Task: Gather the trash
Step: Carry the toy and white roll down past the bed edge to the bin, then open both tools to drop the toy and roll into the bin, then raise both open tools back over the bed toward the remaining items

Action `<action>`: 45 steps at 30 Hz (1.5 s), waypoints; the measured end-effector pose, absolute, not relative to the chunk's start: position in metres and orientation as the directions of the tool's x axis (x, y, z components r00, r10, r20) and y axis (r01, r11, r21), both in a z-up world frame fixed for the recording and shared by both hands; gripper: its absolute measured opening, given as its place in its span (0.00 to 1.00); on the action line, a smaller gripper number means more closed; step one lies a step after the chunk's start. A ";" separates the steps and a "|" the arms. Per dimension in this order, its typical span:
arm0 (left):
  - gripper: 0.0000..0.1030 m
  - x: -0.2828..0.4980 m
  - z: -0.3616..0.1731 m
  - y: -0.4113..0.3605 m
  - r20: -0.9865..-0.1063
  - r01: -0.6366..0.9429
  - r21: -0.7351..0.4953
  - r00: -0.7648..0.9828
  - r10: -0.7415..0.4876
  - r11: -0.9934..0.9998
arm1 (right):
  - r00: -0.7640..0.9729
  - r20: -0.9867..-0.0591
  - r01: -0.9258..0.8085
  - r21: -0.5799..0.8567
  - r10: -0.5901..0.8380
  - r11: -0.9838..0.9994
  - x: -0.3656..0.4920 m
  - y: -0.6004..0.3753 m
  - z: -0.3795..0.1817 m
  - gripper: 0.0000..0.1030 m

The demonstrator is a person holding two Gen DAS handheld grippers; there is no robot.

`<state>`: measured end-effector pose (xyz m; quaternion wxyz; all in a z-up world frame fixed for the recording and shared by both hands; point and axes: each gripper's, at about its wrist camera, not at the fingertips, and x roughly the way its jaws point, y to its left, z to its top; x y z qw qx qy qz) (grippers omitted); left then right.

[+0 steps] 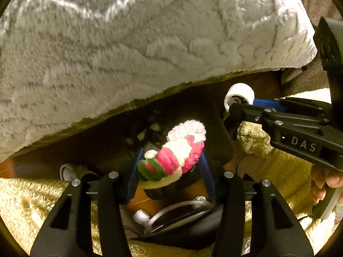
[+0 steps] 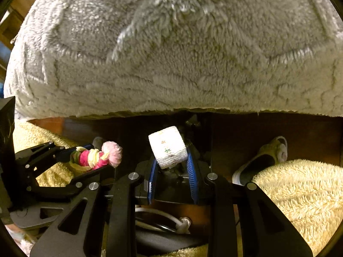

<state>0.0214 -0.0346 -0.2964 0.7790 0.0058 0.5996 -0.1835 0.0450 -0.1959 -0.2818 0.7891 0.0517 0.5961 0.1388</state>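
Two items are in hand below the grey fleece blanket [image 2: 171,53]: your left gripper [image 1: 169,167] is clamped on a pink, white and green fuzzy twist [image 1: 173,154], and your right gripper [image 2: 171,160] pinches a white printed tape roll [image 2: 168,150]. Judged step: carrying both to a bin, which isn't in view, so find it before releasing. Only "DAS" reads, on the right gripper's arm.
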 end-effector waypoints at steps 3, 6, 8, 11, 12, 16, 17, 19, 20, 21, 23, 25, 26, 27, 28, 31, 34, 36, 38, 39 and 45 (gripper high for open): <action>0.47 0.022 -0.303 -0.038 -0.937 0.292 -0.218 0.203 -0.283 0.931 | 0.238 -0.930 -0.158 0.248 0.280 0.956 0.049 -0.195 -0.287 0.26; 0.48 0.031 -0.308 -0.033 -0.938 0.288 -0.224 0.195 -0.286 0.931 | 0.232 -0.931 -0.151 0.251 0.281 0.956 0.052 -0.196 -0.287 0.27; 0.49 0.031 -0.312 -0.030 -0.938 0.286 -0.227 0.194 -0.288 0.931 | 0.231 -0.931 -0.147 0.254 0.282 0.956 0.054 -0.197 -0.288 0.35; 0.55 0.030 -0.315 -0.028 -0.936 0.287 -0.225 0.202 -0.288 0.931 | 0.240 -0.928 -0.141 0.257 0.285 0.956 0.054 -0.199 -0.287 0.39; 0.59 0.031 -0.312 -0.027 -0.936 0.288 -0.223 0.205 -0.287 0.931 | 0.245 -0.927 -0.140 0.257 0.285 0.956 0.055 -0.199 -0.285 0.40; 0.66 0.029 -0.302 -0.028 -0.934 0.294 -0.210 0.221 -0.281 0.932 | 0.269 -0.920 -0.139 0.255 0.284 0.957 0.054 -0.202 -0.279 0.46; 0.67 0.029 -0.300 -0.028 -0.933 0.294 -0.207 0.226 -0.279 0.933 | 0.280 -0.917 -0.139 0.254 0.284 0.957 0.053 -0.203 -0.275 0.48; 0.69 0.027 -0.295 -0.028 -0.931 0.295 -0.203 0.236 -0.277 0.934 | 0.298 -0.912 -0.139 0.251 0.282 0.958 0.051 -0.205 -0.269 0.53; 0.71 0.028 -0.290 -0.028 -0.930 0.295 -0.200 0.243 -0.276 0.934 | 0.306 -0.910 -0.139 0.250 0.281 0.958 0.049 -0.206 -0.267 0.57; 0.73 0.027 -0.285 -0.027 -0.928 0.296 -0.197 0.252 -0.275 0.935 | 0.317 -0.906 -0.140 0.247 0.279 0.959 0.048 -0.208 -0.263 0.59; 0.76 0.024 -0.275 -0.025 -0.923 0.298 -0.187 0.274 -0.271 0.936 | 0.344 -0.899 -0.138 0.236 0.270 0.962 0.046 -0.209 -0.255 0.72; 0.82 0.023 -0.266 -0.025 -0.913 0.298 -0.184 0.301 -0.275 0.937 | 0.366 -0.893 -0.136 0.228 0.262 0.964 0.044 -0.210 -0.246 0.84; 0.84 0.022 -0.258 -0.024 -0.906 0.297 -0.185 0.317 -0.280 0.937 | 0.378 -0.889 -0.138 0.223 0.259 0.965 0.043 -0.210 -0.241 0.88; 0.86 0.021 -0.251 -0.022 -0.898 0.297 -0.190 0.333 -0.288 0.936 | 0.391 -0.883 -0.147 0.220 0.261 0.964 0.043 -0.210 -0.236 0.88; 0.88 0.020 -0.244 -0.021 -0.890 0.296 -0.195 0.347 -0.295 0.935 | 0.400 -0.879 -0.152 0.216 0.260 0.964 0.042 -0.210 -0.231 0.89; 0.92 0.019 -0.221 -0.014 -0.868 0.287 -0.183 0.402 -0.291 0.940 | 0.445 -0.863 -0.160 0.187 0.239 0.969 0.041 -0.214 -0.212 0.90; 0.92 0.022 -0.198 -0.009 -0.849 0.282 -0.151 0.454 -0.271 0.947 | 0.506 -0.834 -0.157 0.163 0.221 0.974 0.041 -0.221 -0.186 0.91; 0.92 0.024 -0.183 -0.003 -0.834 0.279 -0.139 0.484 -0.264 0.950 | 0.548 -0.808 -0.151 0.157 0.215 0.976 0.042 -0.226 -0.166 0.92; 0.92 0.029 -0.167 0.002 -0.821 0.278 -0.121 0.512 -0.254 0.953 | 0.588 -0.784 -0.144 0.142 0.200 0.979 0.048 -0.233 -0.149 0.92; 0.92 0.032 -0.161 0.006 -0.813 0.278 -0.110 0.527 -0.247 0.954 | 0.600 -0.776 -0.142 0.135 0.194 0.981 0.051 -0.234 -0.143 0.92; 0.92 0.060 -0.129 0.018 -0.774 0.247 -0.063 0.599 -0.203 0.967 | 0.658 -0.734 -0.148 0.089 0.165 0.985 0.082 -0.234 -0.112 0.92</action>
